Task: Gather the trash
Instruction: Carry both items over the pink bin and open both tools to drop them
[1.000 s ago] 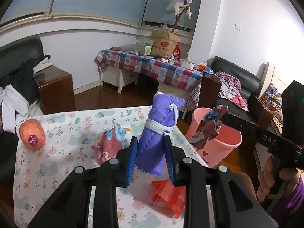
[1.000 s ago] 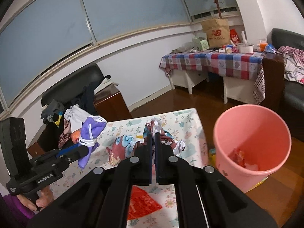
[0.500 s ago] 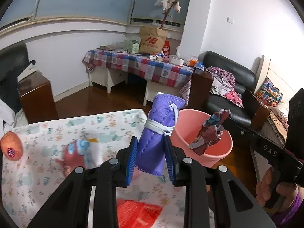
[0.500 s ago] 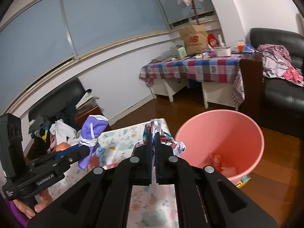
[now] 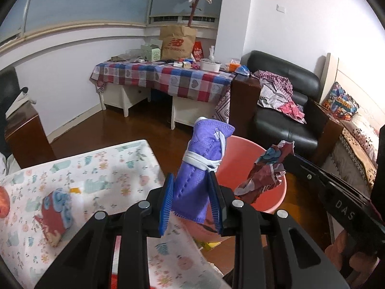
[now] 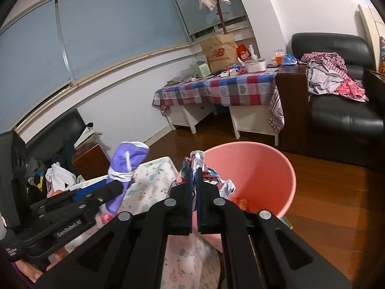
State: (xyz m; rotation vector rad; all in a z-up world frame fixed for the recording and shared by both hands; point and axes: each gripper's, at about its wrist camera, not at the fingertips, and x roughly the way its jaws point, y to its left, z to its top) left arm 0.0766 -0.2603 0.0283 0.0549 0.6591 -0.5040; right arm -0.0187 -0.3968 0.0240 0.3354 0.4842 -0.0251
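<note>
My left gripper is shut on a rolled purple face mask bound by its white strap; it also shows in the right wrist view. My right gripper is shut on a crumpled dark red wrapper, seen in the left wrist view hanging over the bin. The pink bin stands on the floor beside the table corner, with some red scraps inside; it also shows in the left wrist view. Both grippers hover at the bin's near rim.
A red and blue wrapper lies on the floral tablecloth. An orange fruit sits at the far left edge. A checked table and a black sofa stand behind the bin on the wooden floor.
Both grippers have moved right, off the table and toward the pink bin, each carrying its item. The bin now sits just ahead of both.
</note>
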